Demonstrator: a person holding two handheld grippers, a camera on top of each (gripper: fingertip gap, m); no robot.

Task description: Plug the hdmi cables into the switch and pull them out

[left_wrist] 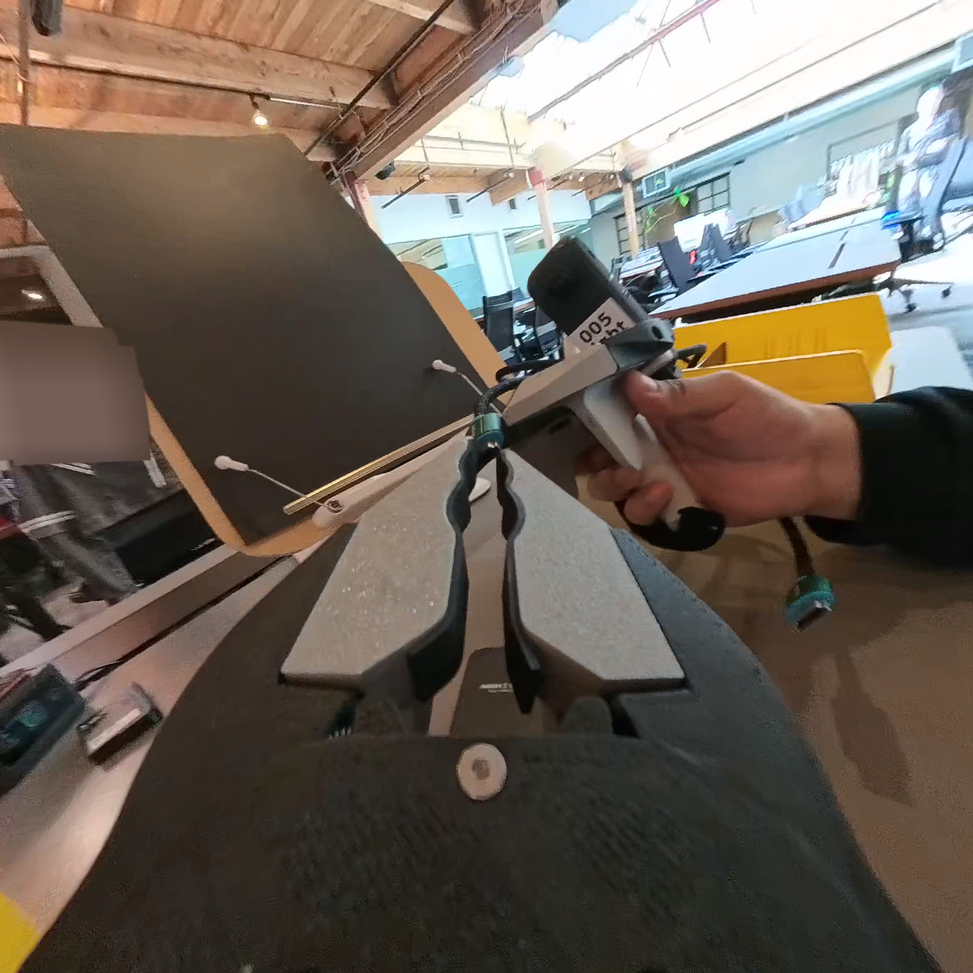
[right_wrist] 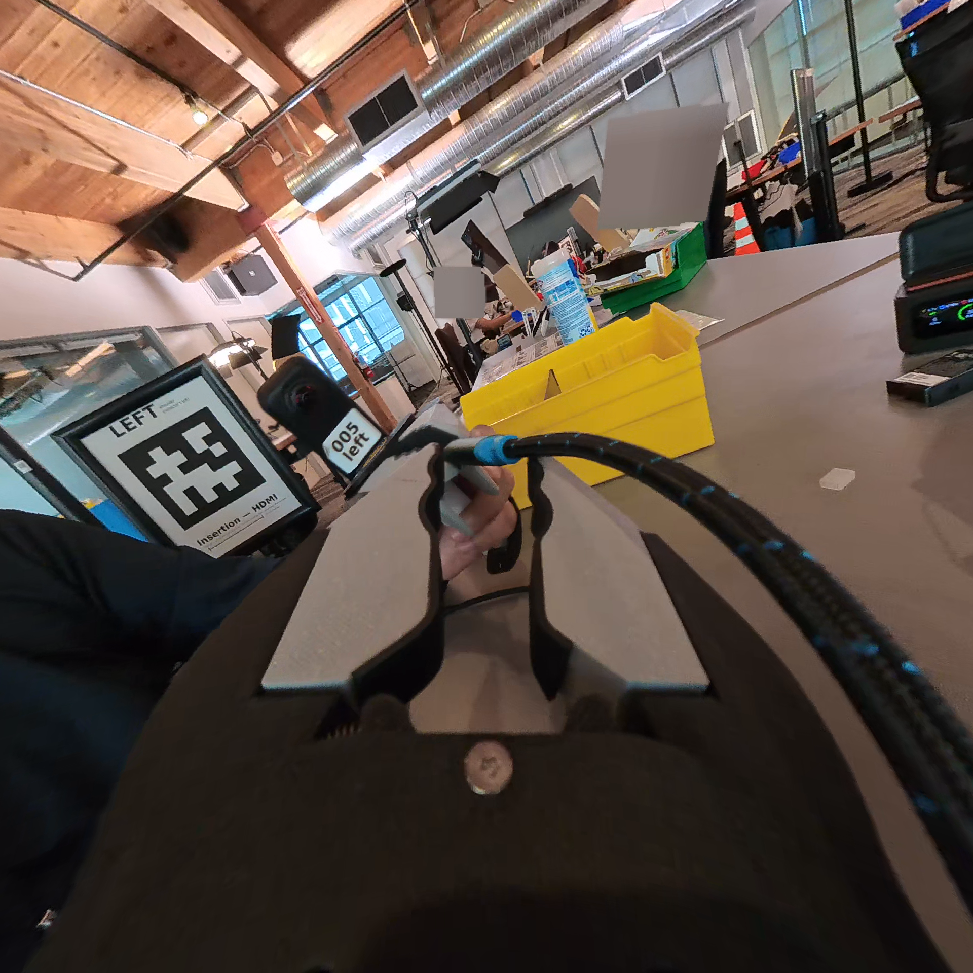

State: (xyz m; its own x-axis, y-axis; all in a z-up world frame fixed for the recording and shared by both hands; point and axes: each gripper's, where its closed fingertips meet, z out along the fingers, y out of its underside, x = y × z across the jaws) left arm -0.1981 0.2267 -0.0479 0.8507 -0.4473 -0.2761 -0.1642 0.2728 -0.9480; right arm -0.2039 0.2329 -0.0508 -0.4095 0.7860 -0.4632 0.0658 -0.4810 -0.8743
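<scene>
My left gripper (left_wrist: 487, 460) is shut on the metal end of an HDMI plug (left_wrist: 488, 424) with a teal-blue collar, held in the air. In the right wrist view the same plug (right_wrist: 489, 450) lies across the tips of my right gripper (right_wrist: 485, 463), whose jaws stand apart around it. Its black braided cable (right_wrist: 790, 568) arcs off to the right. A second plug (left_wrist: 805, 600) hangs below the hand holding the right gripper's grey body (left_wrist: 558, 384). A flat black box (right_wrist: 932, 381), possibly the switch, lies on the table at the far right.
A yellow bin (right_wrist: 605, 389) stands on the grey table (right_wrist: 816, 474) just behind the grippers. A framed marker sign (right_wrist: 184, 463) stands on the left. A black power unit with a lit screen (right_wrist: 937, 295) sits by the flat box. A dark tilted board (left_wrist: 210, 289) rises beyond the left gripper. The tips of both grippers are at nearly the same place.
</scene>
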